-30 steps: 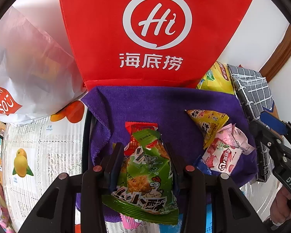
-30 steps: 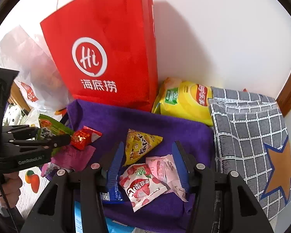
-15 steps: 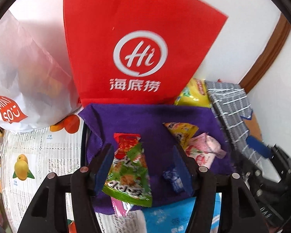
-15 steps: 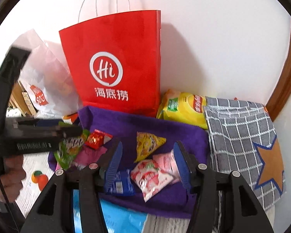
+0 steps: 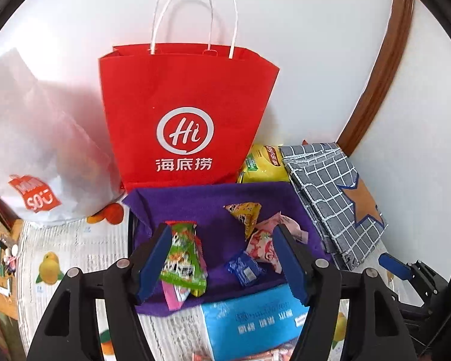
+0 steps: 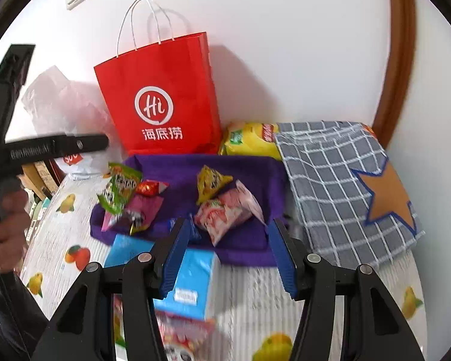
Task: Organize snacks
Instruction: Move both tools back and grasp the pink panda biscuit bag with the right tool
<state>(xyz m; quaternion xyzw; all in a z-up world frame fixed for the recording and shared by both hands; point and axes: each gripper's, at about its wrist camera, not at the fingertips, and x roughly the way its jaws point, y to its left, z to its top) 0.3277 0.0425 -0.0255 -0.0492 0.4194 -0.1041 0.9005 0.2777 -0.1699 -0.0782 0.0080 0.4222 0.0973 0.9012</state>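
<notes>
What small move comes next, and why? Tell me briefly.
Probably lower the right gripper onto the pink strawberry packet. It lies loose on the purple cloth, just ahead of those open, empty jaws. The left gripper has just been opening its jaws, and the green packet lies ungripped on the cloth.

Table [image 6: 255,294] has a white cover printed with fruit, pushed up against the wall. Along the wall edge: white plastic bag [image 5: 36,156] at the left, red paper bag [image 5: 183,114] standing upright beside it, yellow chip bag [image 6: 249,141] next, grey checked cloth with an orange star [image 6: 339,180] at the right corner. Purple cloth [image 6: 243,174] lies flat mid-table in front of the red bag, touching the checked cloth; a blue box [image 5: 249,325] sits at its near edge, overlapping it
</notes>
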